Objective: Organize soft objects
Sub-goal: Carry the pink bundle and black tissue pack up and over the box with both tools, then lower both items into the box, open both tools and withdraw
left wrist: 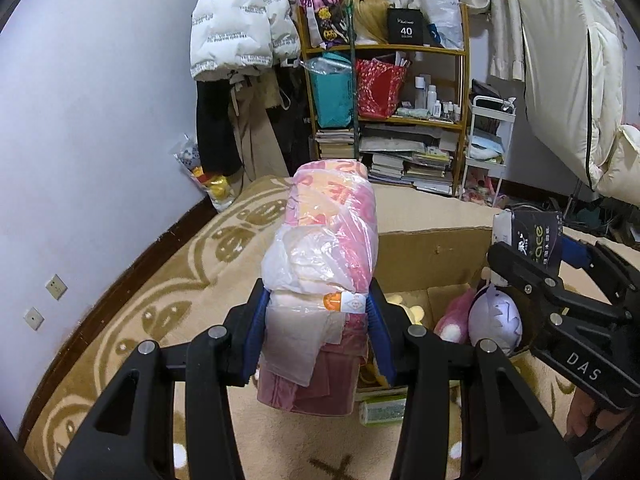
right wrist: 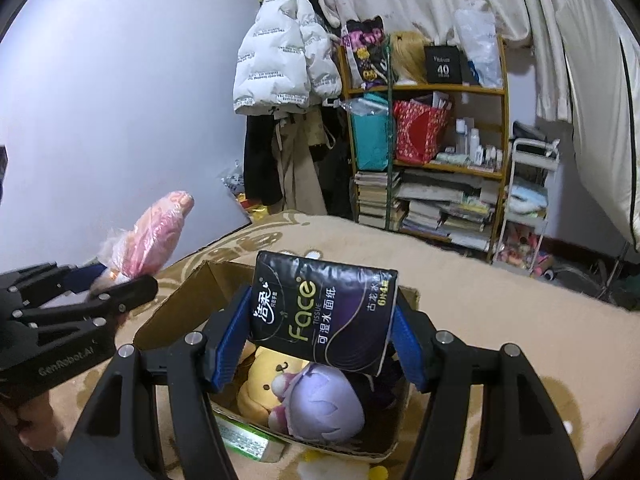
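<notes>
My left gripper [left wrist: 318, 304] is shut on a pink soft bundle wrapped in clear plastic [left wrist: 328, 240], held upright above the beige bed, left of a cardboard box [left wrist: 436, 256]. It also shows in the right wrist view [right wrist: 158, 236]. My right gripper [right wrist: 320, 328] is shut on a black pack of face tissue [right wrist: 324, 312] and holds it over the open box [right wrist: 176, 308]. Inside the box lie a purple plush [right wrist: 324, 404] and a yellow plush [right wrist: 260, 384]. The right gripper with the tissue pack [left wrist: 532, 240] shows at the right of the left wrist view.
A green packet [right wrist: 244, 436] lies by the box's near edge. A wooden shelf [left wrist: 384, 92] with bags and books, hanging coats [left wrist: 240, 20] and a white cart [left wrist: 488, 140] stand beyond the bed. The wall [left wrist: 92, 100] is at the left.
</notes>
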`<state>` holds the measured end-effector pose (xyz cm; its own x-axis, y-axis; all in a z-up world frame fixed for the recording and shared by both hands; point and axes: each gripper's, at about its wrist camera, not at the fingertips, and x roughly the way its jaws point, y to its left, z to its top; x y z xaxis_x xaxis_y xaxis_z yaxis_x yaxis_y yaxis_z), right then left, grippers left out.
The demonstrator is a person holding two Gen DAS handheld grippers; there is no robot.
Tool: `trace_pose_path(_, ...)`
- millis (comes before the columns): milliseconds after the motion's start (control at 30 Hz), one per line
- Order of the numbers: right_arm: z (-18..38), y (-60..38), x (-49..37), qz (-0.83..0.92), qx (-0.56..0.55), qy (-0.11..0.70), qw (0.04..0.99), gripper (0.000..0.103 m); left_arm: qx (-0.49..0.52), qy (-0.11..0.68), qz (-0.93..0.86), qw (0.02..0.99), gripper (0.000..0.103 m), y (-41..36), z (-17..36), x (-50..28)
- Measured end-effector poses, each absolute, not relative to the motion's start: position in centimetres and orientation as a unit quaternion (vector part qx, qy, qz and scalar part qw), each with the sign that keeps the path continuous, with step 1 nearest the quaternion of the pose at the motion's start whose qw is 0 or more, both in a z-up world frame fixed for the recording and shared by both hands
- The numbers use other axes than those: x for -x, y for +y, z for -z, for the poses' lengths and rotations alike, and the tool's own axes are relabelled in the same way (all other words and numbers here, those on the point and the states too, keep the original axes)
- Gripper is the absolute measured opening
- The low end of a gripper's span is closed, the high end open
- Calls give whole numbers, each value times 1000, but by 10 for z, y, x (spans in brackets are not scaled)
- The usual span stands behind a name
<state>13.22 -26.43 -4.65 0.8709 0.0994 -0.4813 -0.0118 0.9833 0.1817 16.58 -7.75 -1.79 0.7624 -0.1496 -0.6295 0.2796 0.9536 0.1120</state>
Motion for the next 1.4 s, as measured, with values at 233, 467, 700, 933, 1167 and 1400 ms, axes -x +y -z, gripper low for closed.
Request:
trace_pose_path(233,58,-270,-143,-38,-108,266,957,69,-95,342,122,927,44,-77,33,-175)
trace_pose_path(467,61,-270,-141,-55,-124,261,956,70,-89,351,124,924,44,-73,39,-180)
trace_pose_path(700,63,-265,-140,-63,-129,270,952,71,-101,352,121,923,44,-73,39,-176)
trace_pose_path(933,62,-263,-137,-60,-121,277,951,78,-116,366,109,917,45,-71,35,-172)
trace_pose_path(1167,51,-259,-121,-46,-114,278,953,92,-117,365,101,918,52,-64,25,-161)
trace_pose_path(1400,41,-263,-101,-20,-110,289,951,102,-109,365,100,919,59,-55,17,-144)
